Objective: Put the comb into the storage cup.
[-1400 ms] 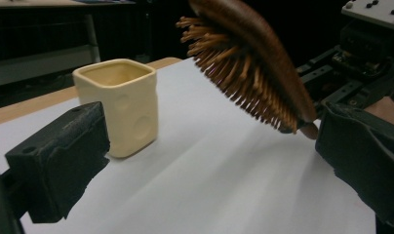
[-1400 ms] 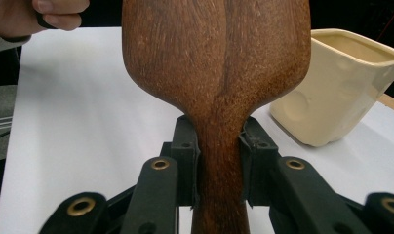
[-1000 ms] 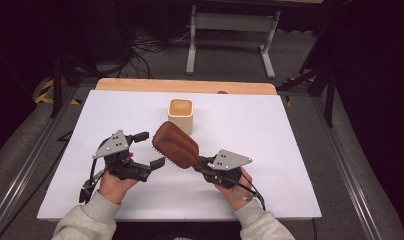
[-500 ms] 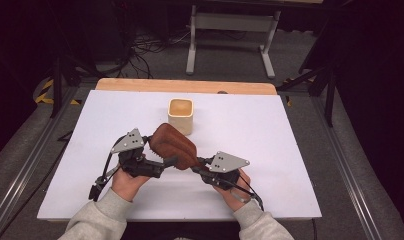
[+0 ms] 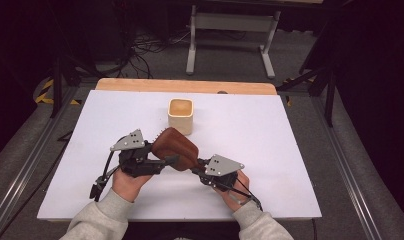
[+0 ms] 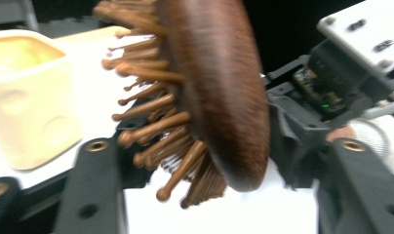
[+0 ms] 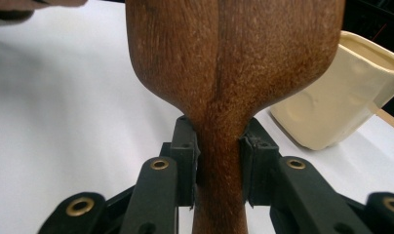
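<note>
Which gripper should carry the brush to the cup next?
Right, probably. The right gripper is shut on the brush handle, a firm hold. The left gripper, jaws just closing, straddles the bristled head. The cup stands just beyond.

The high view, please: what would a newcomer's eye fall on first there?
A brown wooden hairbrush held up over the white table, near its front middle, between both grippers. The right gripper clamps its handle; the left gripper has just been closing on the brush head, bristles between its jaws. Just behind stands an open cream cup.
</note>
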Demonstrator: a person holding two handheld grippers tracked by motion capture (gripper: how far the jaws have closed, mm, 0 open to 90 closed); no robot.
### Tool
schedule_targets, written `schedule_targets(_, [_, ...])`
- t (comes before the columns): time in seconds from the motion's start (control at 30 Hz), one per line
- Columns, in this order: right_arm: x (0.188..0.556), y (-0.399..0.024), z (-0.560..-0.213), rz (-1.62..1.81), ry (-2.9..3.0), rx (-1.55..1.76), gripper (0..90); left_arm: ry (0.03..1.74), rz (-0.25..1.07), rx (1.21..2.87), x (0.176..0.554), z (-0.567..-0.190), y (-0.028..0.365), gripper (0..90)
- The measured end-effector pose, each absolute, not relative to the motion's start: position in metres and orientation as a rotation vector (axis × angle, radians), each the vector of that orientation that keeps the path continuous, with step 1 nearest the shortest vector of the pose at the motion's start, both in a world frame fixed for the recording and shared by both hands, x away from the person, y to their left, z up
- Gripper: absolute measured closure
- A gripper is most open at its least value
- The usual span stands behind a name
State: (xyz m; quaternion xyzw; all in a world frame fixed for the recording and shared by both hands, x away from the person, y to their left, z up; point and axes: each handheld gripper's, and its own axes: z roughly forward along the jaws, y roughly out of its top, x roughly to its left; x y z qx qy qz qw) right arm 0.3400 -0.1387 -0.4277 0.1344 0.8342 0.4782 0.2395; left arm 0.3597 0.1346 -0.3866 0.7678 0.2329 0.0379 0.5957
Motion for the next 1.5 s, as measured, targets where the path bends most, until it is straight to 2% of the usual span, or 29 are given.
schedule_targets(0.2, [0.34, -0.139, -0.428, 1.305, 2.277, 0.342, 70.0, 0.492, 0.048, 1.781, 0.357, -0.381, 0.134, 55.0])
schedule_targets(0.27, [0.34, -0.139, -0.428, 1.308, 2.272, 0.338, 69.7, 0.473, 0.078, 1.79, 0.354, -0.378, 0.133, 55.6])
schedule_targets(0.37, [0.339, -0.142, -0.424, 1.376, 2.241, 0.312, 60.9, 0.473, 0.131, 1.806, 0.352, -0.371, 0.132, 57.0])
schedule_targets(0.4, [0.339, -0.142, -0.424, 1.376, 2.241, 0.312, 60.9, 0.473, 0.131, 1.806, 0.352, -0.371, 0.132, 57.1])
schedule_targets(0.5, [0.339, -0.146, -0.42, 1.414, 2.217, 0.302, 48.1, 0.479, 0.133, 1.802, 0.353, -0.365, 0.134, 57.2])
schedule_targets(0.63, [0.344, -0.154, -0.417, 1.511, 2.23, 0.353, 25.7, 0.461, 0.171, 1.804, 0.355, -0.352, 0.136, 57.0])
schedule_targets(0.67, [0.344, -0.154, -0.417, 1.511, 2.23, 0.353, 25.7, 0.461, 0.171, 1.804, 0.355, -0.352, 0.136, 57.0])
schedule_targets(0.7, [0.346, -0.156, -0.416, 1.526, 2.228, 0.367, 20.7, 0.461, 0.174, 1.803, 0.356, -0.349, 0.136, 57.0])
schedule_targets(0.73, [0.35, -0.16, -0.415, 1.558, 2.23, 0.402, 11.3, 0.461, 0.178, 1.801, 0.356, -0.346, 0.137, 57.0])
schedule_targets(0.8, [0.352, -0.164, -0.415, 1.571, 2.229, 0.439, 4.7, 0.454, 0.195, 1.799, 0.358, -0.337, 0.138, 56.9])
schedule_targets(0.93, [0.356, -0.173, -0.414, 1.585, 2.24, 0.493, 0.6, 0.451, 0.221, 1.791, 0.36, -0.325, 0.141, 56.7])
schedule_targets(1.5, [0.36, -0.188, -0.413, 1.602, 2.214, 0.559, 0.5, 0.478, 0.328, 1.777, 0.375, -0.288, 0.153, 56.4])
